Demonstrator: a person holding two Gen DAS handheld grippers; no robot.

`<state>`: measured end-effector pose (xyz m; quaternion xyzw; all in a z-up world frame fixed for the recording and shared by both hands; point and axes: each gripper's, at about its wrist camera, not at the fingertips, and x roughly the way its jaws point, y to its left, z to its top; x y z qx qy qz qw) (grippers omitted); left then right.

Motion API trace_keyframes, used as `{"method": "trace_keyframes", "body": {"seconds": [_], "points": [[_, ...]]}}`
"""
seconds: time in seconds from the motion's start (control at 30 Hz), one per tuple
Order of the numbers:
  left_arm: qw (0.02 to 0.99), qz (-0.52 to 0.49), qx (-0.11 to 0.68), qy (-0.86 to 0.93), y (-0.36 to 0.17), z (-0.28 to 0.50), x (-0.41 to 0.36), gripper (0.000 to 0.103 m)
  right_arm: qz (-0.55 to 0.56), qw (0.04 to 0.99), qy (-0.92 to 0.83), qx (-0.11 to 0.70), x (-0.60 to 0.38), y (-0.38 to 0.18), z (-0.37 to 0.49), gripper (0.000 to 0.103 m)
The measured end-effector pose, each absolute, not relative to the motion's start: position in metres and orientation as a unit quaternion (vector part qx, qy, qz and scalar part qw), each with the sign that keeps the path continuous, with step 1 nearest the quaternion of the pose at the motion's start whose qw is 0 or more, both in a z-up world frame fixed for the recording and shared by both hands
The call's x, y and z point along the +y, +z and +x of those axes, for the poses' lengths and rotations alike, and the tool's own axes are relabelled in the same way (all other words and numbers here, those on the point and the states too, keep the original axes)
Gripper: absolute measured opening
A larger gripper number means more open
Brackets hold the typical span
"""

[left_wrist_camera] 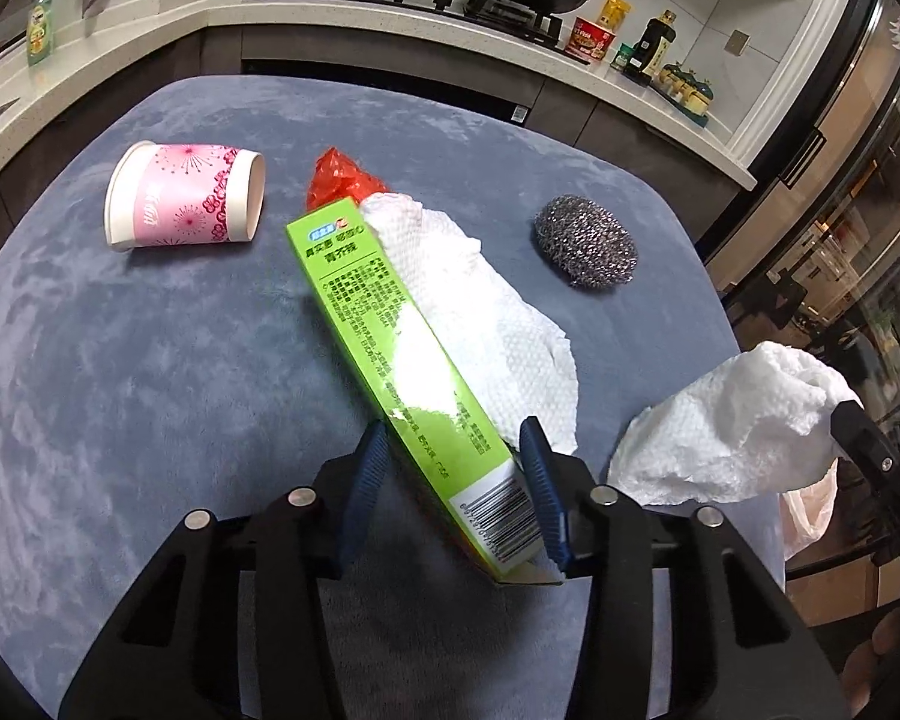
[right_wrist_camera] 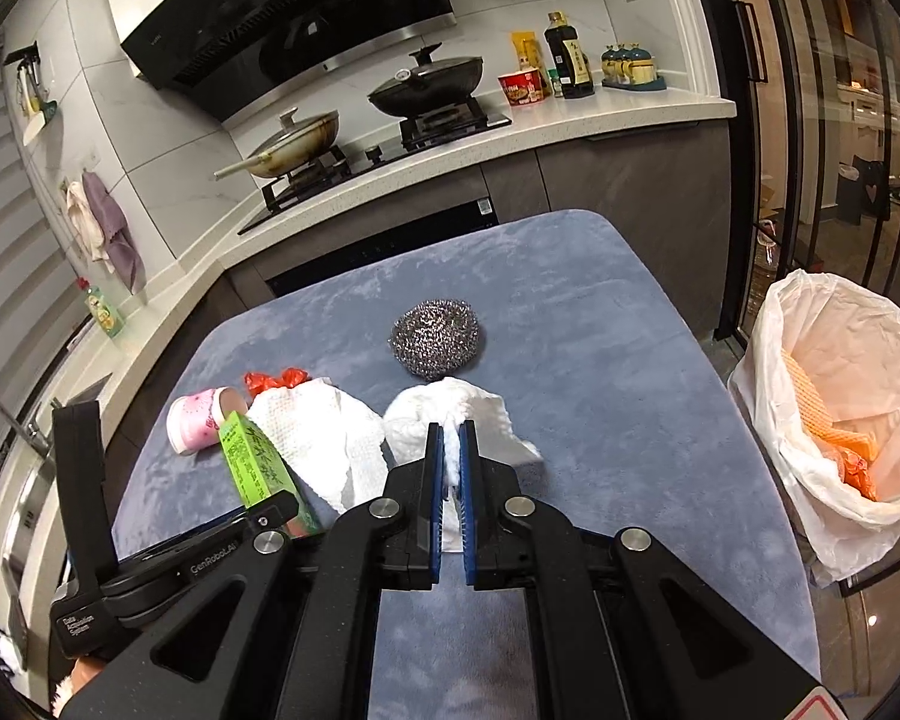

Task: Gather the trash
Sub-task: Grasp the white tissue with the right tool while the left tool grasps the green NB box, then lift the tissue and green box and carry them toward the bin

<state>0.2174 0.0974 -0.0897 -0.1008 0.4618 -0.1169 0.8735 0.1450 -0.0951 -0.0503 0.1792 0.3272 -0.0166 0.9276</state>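
Blue plush-covered worktop in a kitchen. Left gripper has its jaws part spread around the near end of a long green box; the box lies diagonally on the worktop, barcode end toward the camera. Right blue pad looks to touch the box's edge, left pad just beside the other side; a firm pinch cannot be told. No earlier picture is given, so only this stance is noted.

Right gripper has its jaws pressed together, pinching a crumpled white paper towel, lifted off the worktop near its right edge.

A second flat paper towel lies under and beside the green box, mid worktop. Red plastic wrapper sits at the box's far end, touching the towel. Pink paper cup lies on its side toward the far left. Steel wool scrubber sits toward the far right, apart from the rest.

Bin lined with a white bag stands off the worktop's right edge, orange trash inside.
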Motion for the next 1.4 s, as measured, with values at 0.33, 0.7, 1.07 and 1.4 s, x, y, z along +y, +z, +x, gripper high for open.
{"method": "trace_keyframes", "body": {"seconds": [0.33, 0.7, 1.07, 1.4], "points": [[0.895, -0.088, 0.41, -0.149, -0.043, 0.186, 0.093, 0.035, 0.182, 0.939, -0.011, 0.292, -0.101, -0.022, 0.12, 0.005], [0.897, -0.063, 0.397, -0.185, -0.017, 0.166, 0.072, 0.0, 0.185, 0.948, -0.011, 0.259, -0.111, 0.004, 0.096, 0.005], [0.868, -0.025, 0.446, -0.218, -0.069, 0.137, 0.055, 0.064, 0.194, 0.945, -0.02, 0.263, -0.124, -0.002, 0.077, 0.005], [0.855, 0.037, 0.454, -0.249, -0.103, 0.121, 0.037, 0.067, 0.194, 0.942, -0.024, 0.272, -0.125, -0.006, 0.07, 0.005]]}}
